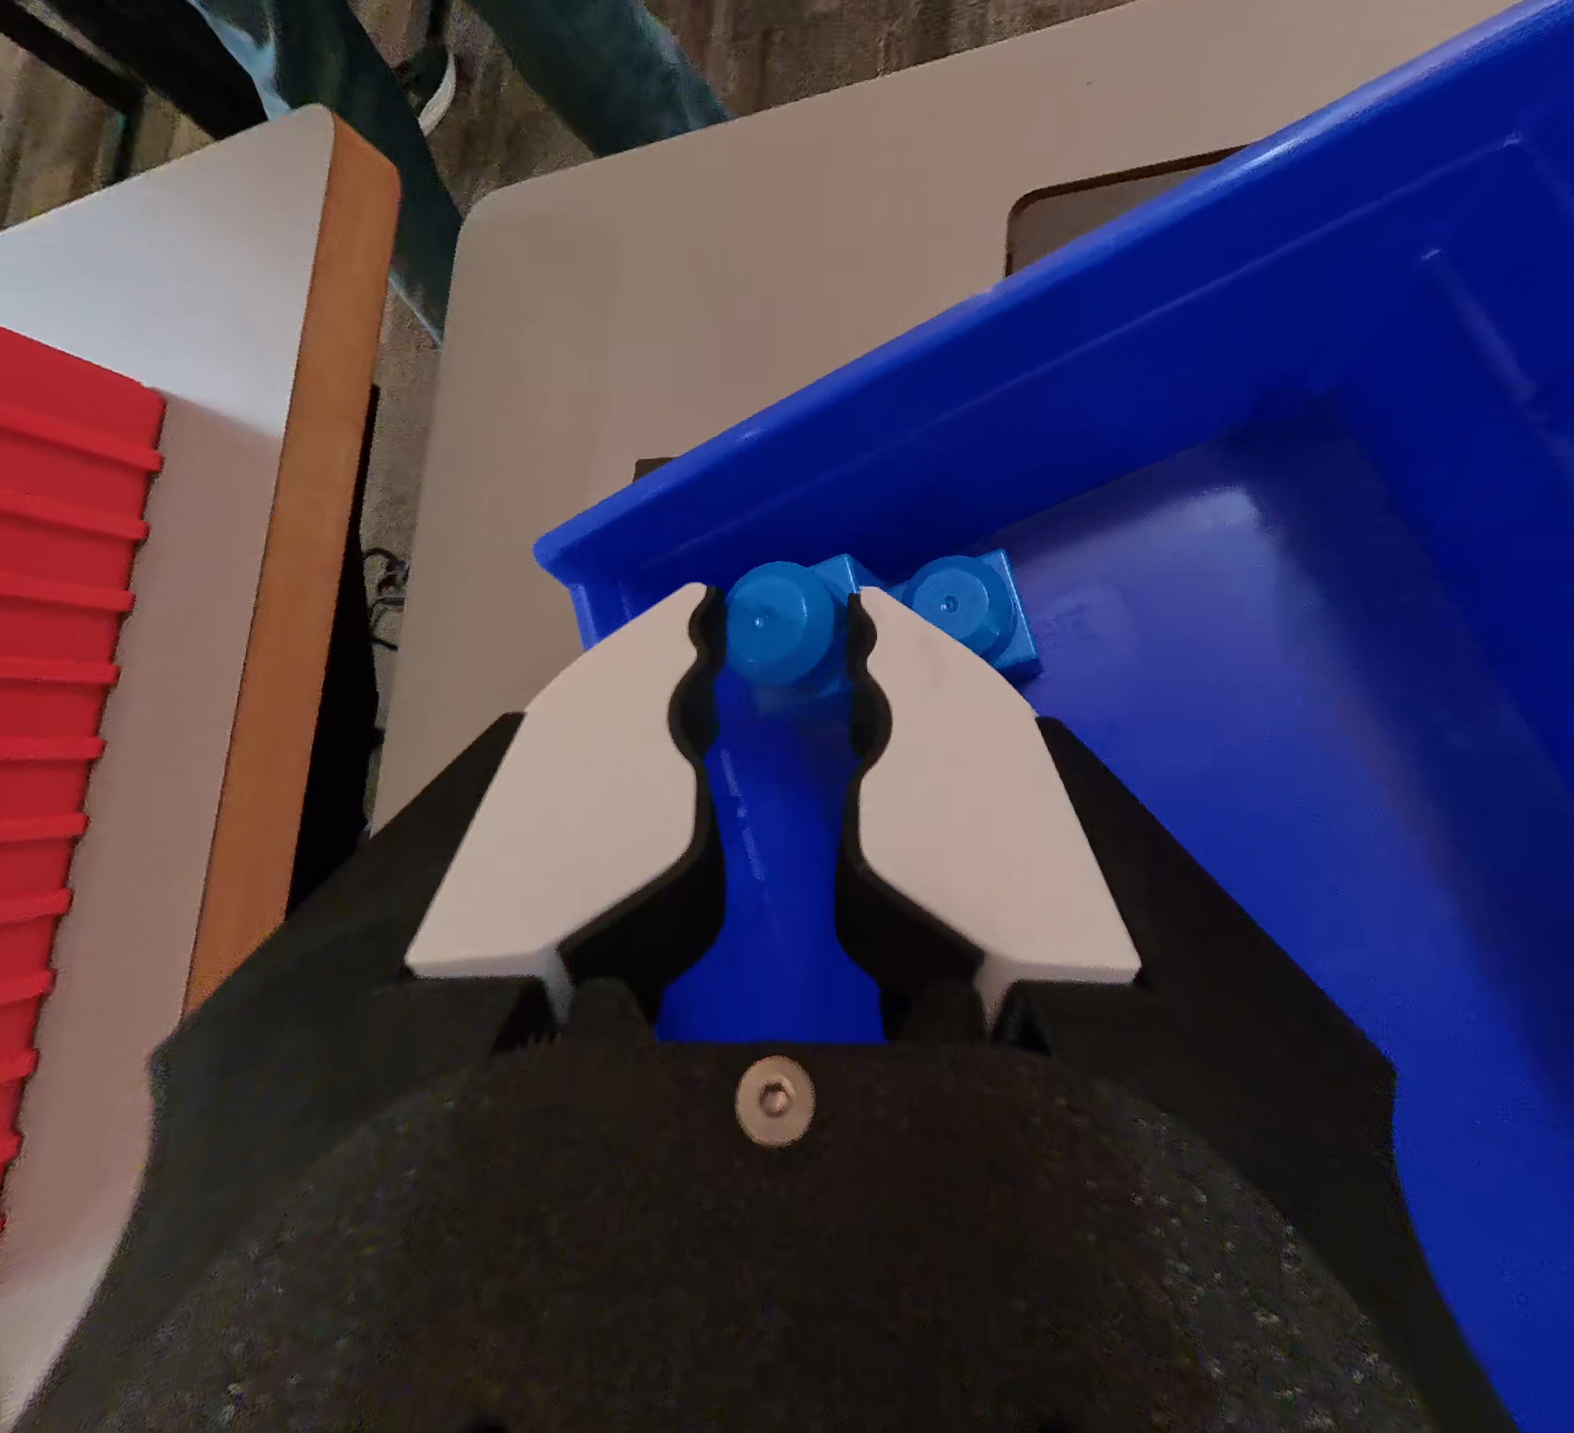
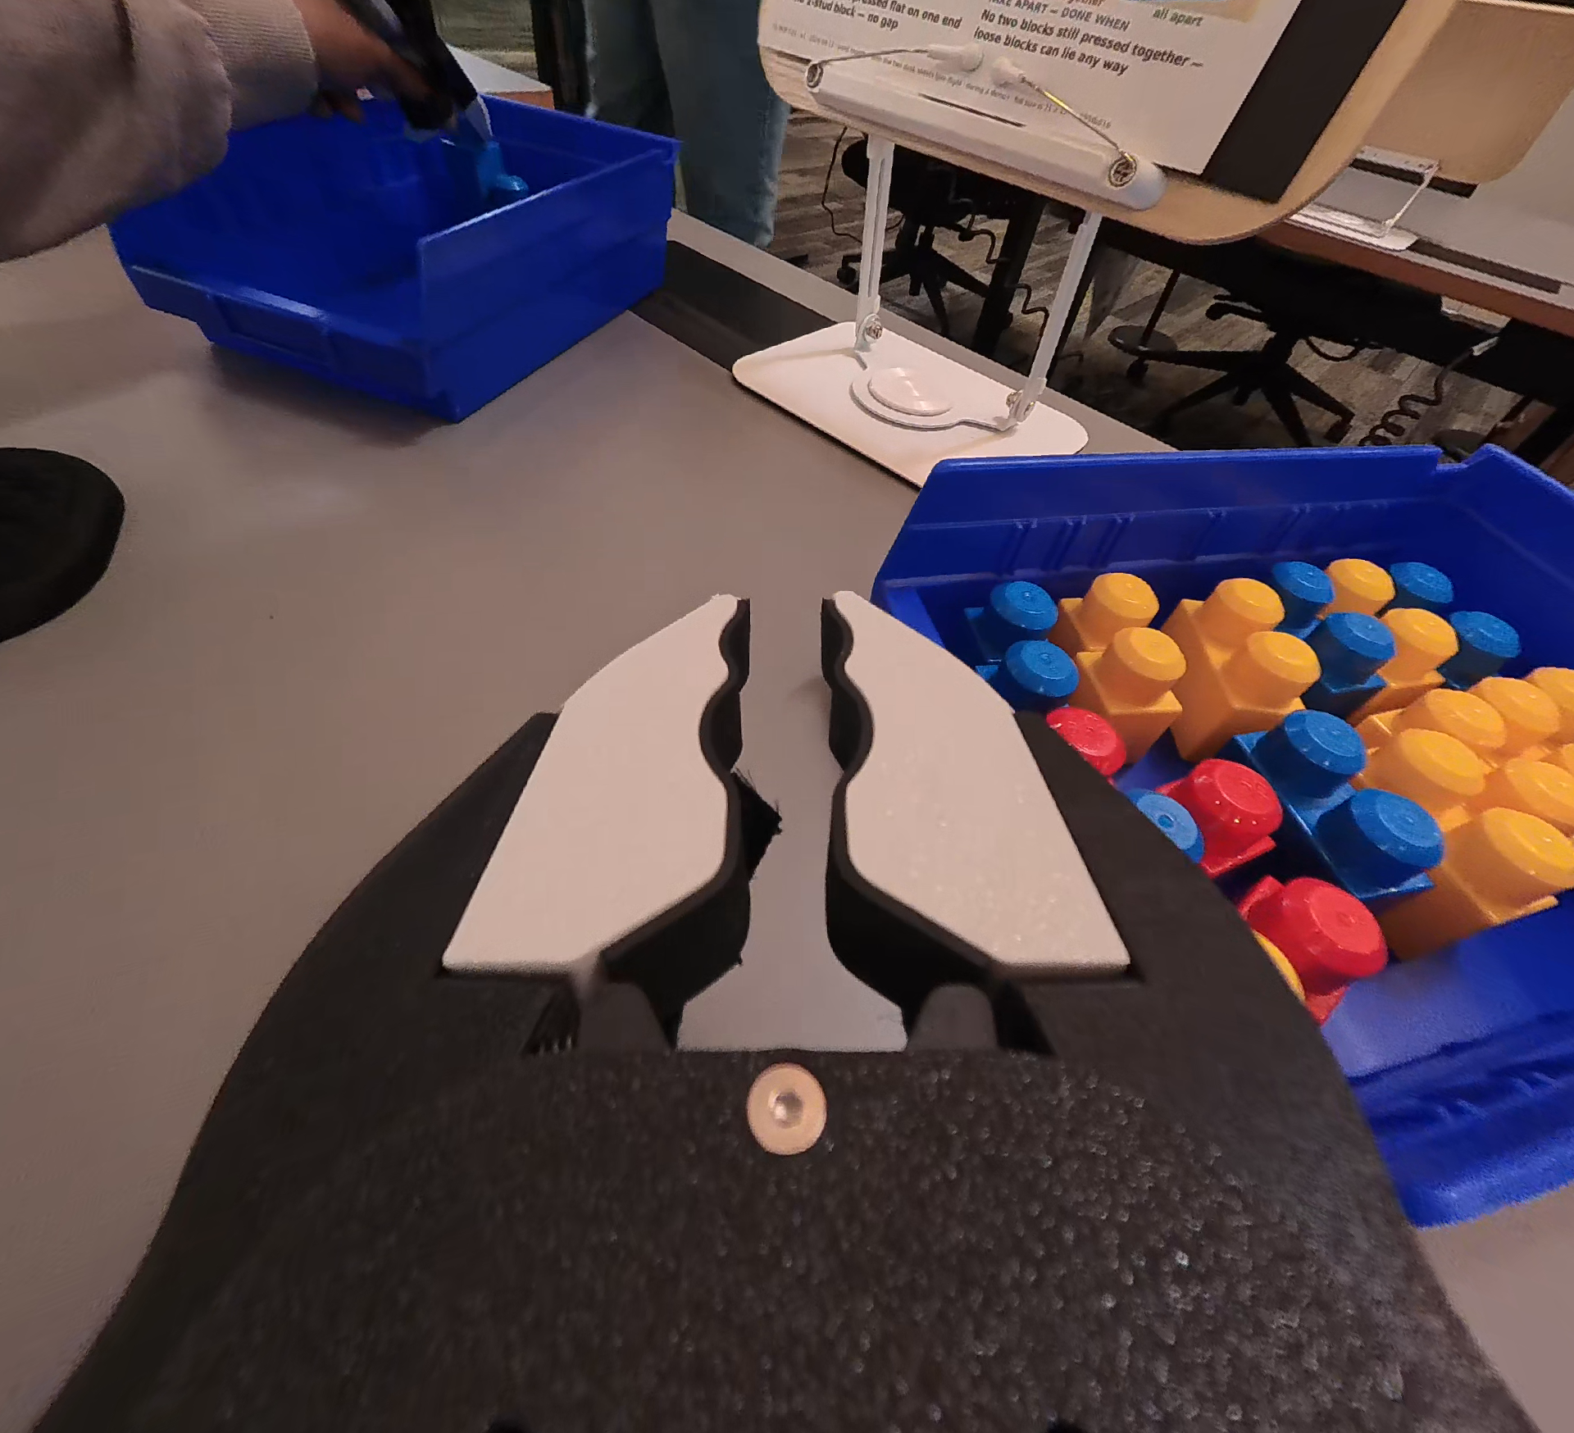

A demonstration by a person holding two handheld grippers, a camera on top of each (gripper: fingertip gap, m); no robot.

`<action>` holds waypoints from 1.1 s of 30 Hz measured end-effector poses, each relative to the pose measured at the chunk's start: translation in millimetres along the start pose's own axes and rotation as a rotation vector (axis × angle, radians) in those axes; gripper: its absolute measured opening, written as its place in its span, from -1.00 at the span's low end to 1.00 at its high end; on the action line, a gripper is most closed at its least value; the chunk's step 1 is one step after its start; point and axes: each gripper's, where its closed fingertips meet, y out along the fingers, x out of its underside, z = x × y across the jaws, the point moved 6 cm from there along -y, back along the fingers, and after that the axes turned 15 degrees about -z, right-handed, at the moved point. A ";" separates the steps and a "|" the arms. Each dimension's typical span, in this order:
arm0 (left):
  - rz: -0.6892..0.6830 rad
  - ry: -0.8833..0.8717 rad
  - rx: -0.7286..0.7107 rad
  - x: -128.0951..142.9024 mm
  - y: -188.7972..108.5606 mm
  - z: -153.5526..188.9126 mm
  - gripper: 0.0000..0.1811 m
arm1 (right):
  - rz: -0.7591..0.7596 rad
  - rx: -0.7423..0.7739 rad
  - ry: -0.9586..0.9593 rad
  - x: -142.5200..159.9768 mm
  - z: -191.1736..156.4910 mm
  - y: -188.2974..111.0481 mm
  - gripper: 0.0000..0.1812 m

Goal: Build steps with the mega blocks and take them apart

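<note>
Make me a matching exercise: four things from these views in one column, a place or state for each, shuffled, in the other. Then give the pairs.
Things:
1. left hand-held gripper
2. right hand-held gripper
3. yellow blocks
4. white stand

Places or states:
A. heaped in the bin on the right with red and blue ones
B. on the table's far edge, holding an instruction sheet
C. inside the blue tray, closed on a blue block's stud
D. over bare table, holding nothing

Pairs: 1-C, 2-D, 3-A, 4-B
</note>
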 end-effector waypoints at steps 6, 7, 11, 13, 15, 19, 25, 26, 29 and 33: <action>0.203 0.075 0.133 3.8 -63.8 11.8 -0.70 | 0.011 -0.016 -0.010 -1.7 -6.1 2.8 -0.82; 0.250 0.103 0.171 6.8 -83.6 19.4 -0.70 | 0.015 -0.033 -0.012 -3.7 -9.8 4.8 -0.80; 0.419 0.283 0.321 33.1 -167.6 73.6 -0.70 | 0.010 -0.103 -0.066 -24.1 -35.5 18.9 -0.66; 0.476 0.382 0.406 53.9 -203.4 110.7 -0.70 | -0.005 -0.129 -0.113 -37.4 -52.4 27.8 -0.58; 0.526 0.477 0.465 76.4 -232.6 148.1 -0.70 | -0.014 -0.142 -0.147 -48.8 -68.1 36.7 -0.50; 0.585 0.616 0.556 117.9 -270.8 213.8 -0.70 | -0.047 -0.126 -0.177 -61.4 -91.7 54.4 -0.33; 0.675 0.661 0.687 148.2 -292.6 257.1 -0.72 | -0.091 -0.063 -0.219 -51.6 -101.5 65.2 -0.60; 0.718 0.651 0.736 149.7 -294.7 257.5 -0.72 | -0.071 -0.078 -0.211 -50.5 -99.0 61.9 -0.60; 0.832 0.647 0.913 157.3 -296.5 254.9 -0.54 | 0.036 -0.138 -0.186 -50.4 -89.3 48.1 -0.61; 0.816 0.647 1.236 173.3 -283.5 261.6 -0.31 | 0.241 -0.411 -0.017 -52.3 -75.0 24.4 -0.60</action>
